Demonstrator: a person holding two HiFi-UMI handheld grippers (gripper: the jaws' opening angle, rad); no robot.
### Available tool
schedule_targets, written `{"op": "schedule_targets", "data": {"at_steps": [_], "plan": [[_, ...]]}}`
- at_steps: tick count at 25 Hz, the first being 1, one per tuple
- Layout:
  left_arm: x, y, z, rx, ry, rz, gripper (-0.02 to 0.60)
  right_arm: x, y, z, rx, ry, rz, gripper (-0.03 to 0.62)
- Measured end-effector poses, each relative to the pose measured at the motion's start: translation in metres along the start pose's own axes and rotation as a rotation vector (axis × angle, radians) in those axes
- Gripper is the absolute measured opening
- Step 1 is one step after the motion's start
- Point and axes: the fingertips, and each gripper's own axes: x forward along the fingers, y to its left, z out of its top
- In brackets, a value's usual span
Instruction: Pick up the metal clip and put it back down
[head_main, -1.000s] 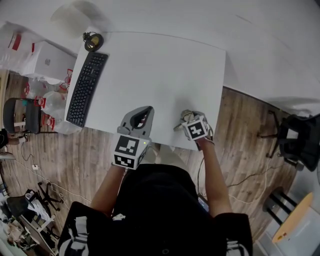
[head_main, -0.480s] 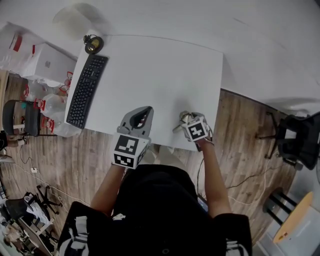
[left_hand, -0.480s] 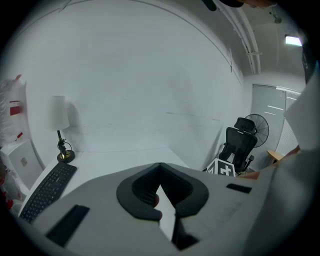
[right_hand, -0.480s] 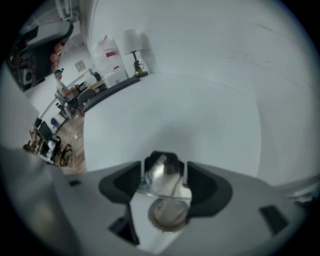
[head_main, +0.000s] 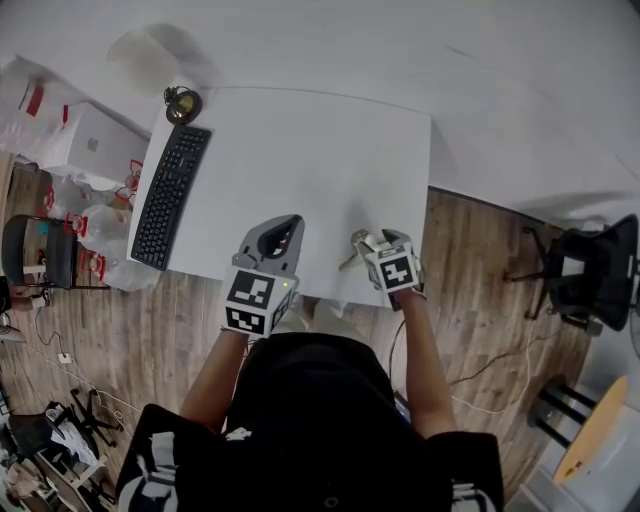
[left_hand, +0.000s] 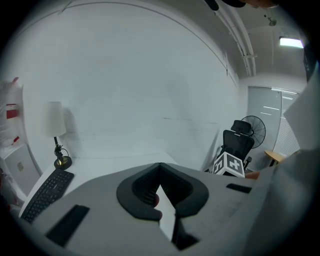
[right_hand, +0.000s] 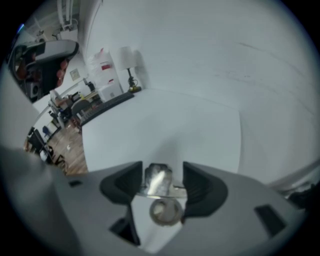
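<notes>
Hardly anything has shifted since a second ago: the metal clip (right_hand: 159, 182) stays pinched between the right gripper's (right_hand: 161, 174) part-closed jaws, over the white table's (head_main: 300, 150) near right edge. Its long axis runs along the jaws, with the flat tab pointing forward and the ring end back. The left gripper (left_hand: 160, 169) is clenched on nothing, just beside the right one.

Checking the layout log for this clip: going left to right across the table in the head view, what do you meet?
keyboard → left gripper → right gripper, which grips the clip.
</notes>
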Motion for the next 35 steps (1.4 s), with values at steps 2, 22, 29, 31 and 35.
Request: {"op": "schedule_targets", "data": {"at_steps": [2, 22, 29, 31, 35], "plan": [[0.001, -0.003, 0.002, 0.008, -0.001, -0.008, 0.025, -0.012, -0.005, 0.007, 0.02, -0.029, -0.023, 0.267], [-0.011, -0.006, 0.053, 0.087, -0.119, -0.032, 0.025, -0.157, -0.017, 0.101, 0.1, -0.452, -0.173, 0.037], [-0.022, -0.009, 0.084, 0.103, -0.185, -0.041, 0.025, -0.214, -0.017, 0.128, 0.131, -0.609, -0.234, 0.035], [-0.026, -0.011, 0.093, 0.111, -0.203, -0.045, 0.025, -0.229, -0.016, 0.134, 0.136, -0.651, -0.249, 0.035], [-0.033, -0.014, 0.106, 0.129, -0.237, -0.052, 0.025, -0.254, -0.012, 0.144, 0.129, -0.721, -0.278, 0.035]]}}
